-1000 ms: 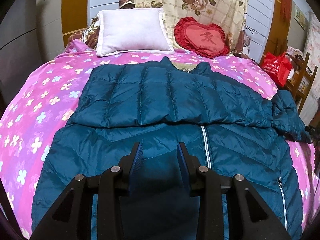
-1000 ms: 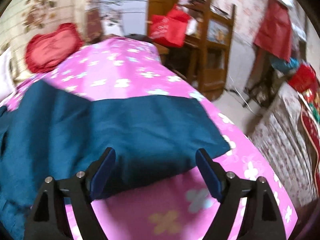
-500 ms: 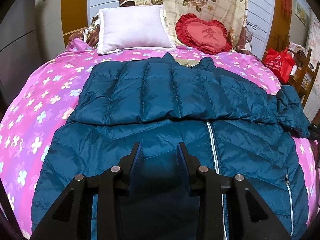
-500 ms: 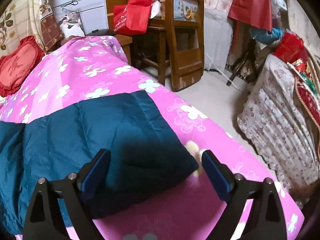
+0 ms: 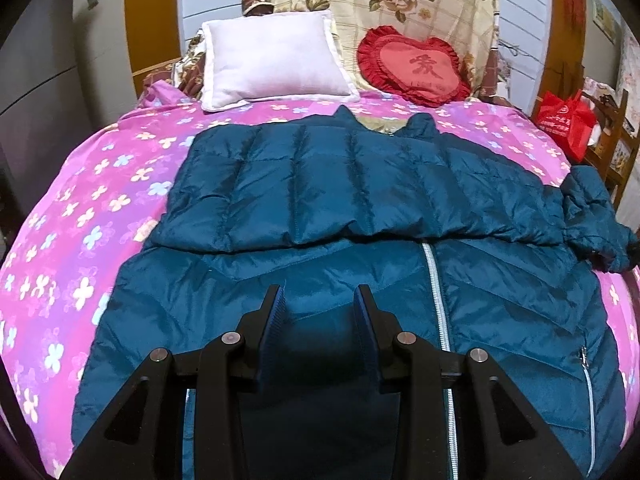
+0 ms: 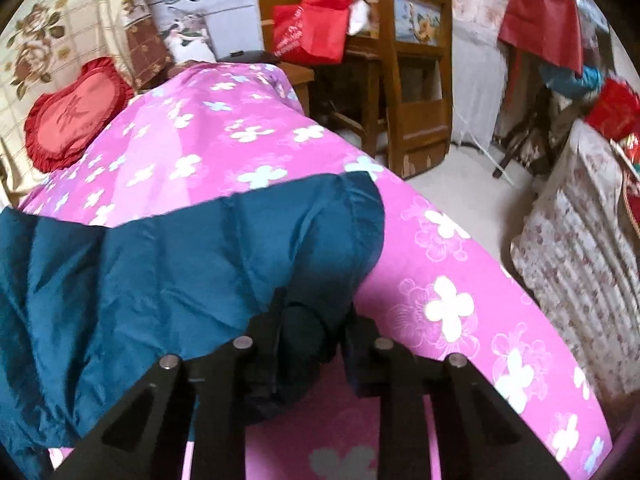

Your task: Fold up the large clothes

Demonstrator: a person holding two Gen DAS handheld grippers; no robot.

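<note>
Pink flowered bedding [image 5: 72,216] carries the whole job. Nearest me, my right gripper [image 6: 312,320] has just been closing, from spread wide a moment ago to pinching the end of the jacket's sleeve [image 6: 320,240], though blur hides exactly how much cloth it caught. That gives me a hold to carry this sleeve across. My left gripper [image 5: 320,312] hangs over the jacket [image 5: 360,280] with a narrow gap, gripping nothing. Farther off, one sleeve already lies folded over the chest, below the white pillow [image 5: 272,60].
</note>
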